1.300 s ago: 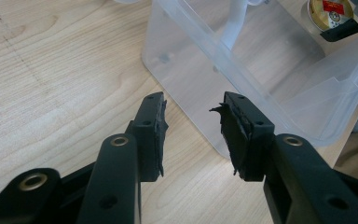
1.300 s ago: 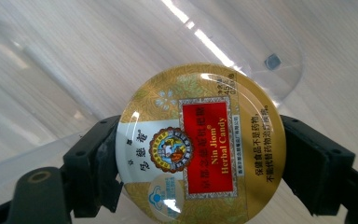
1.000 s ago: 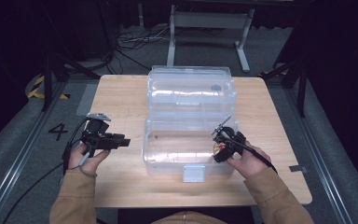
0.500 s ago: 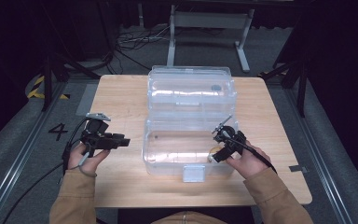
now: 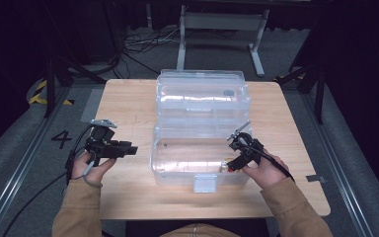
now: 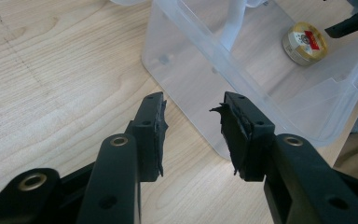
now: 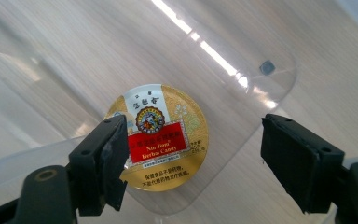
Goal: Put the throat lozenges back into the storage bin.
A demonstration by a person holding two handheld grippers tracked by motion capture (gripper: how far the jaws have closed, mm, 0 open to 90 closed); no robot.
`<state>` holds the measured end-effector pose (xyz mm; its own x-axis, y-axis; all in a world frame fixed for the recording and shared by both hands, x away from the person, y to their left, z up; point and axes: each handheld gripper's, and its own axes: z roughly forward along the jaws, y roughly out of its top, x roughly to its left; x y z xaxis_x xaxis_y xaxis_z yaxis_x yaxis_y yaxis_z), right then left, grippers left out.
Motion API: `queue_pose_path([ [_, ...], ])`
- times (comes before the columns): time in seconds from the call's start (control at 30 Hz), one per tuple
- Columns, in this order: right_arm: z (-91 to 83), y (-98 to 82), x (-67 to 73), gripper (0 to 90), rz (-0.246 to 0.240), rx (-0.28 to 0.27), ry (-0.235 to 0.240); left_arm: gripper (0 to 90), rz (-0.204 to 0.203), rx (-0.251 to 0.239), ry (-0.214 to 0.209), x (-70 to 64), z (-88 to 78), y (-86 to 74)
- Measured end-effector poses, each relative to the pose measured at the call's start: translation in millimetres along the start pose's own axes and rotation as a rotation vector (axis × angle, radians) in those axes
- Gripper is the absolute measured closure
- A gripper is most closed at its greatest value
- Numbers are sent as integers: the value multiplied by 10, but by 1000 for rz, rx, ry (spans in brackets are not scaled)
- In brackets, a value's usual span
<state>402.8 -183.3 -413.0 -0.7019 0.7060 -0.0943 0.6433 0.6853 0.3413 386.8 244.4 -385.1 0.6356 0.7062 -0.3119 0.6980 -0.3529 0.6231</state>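
Clear bin (image 5: 200,148) at bench (image 5: 128,103) centre, hinged lid thrown back toward far edge. Round gold candy tin (image 7: 161,137) lies flat on bin floor, near right front corner, close to wall. Right tongs (image 5: 233,165) dip over bin's right rim, jaws just been closing, not gripping; tin between them, one pad overlapping its edge. Left tongs (image 5: 131,148) released, empty, over bare bench left of bin; wide free wood there, narrower strip right.
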Motion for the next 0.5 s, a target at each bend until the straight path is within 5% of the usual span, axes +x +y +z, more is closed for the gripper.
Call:
queue_pose_path([
  [0.5,-291,-146,-143,289,31,-159,105,595,12,-6,-26,-39,30,48],
])
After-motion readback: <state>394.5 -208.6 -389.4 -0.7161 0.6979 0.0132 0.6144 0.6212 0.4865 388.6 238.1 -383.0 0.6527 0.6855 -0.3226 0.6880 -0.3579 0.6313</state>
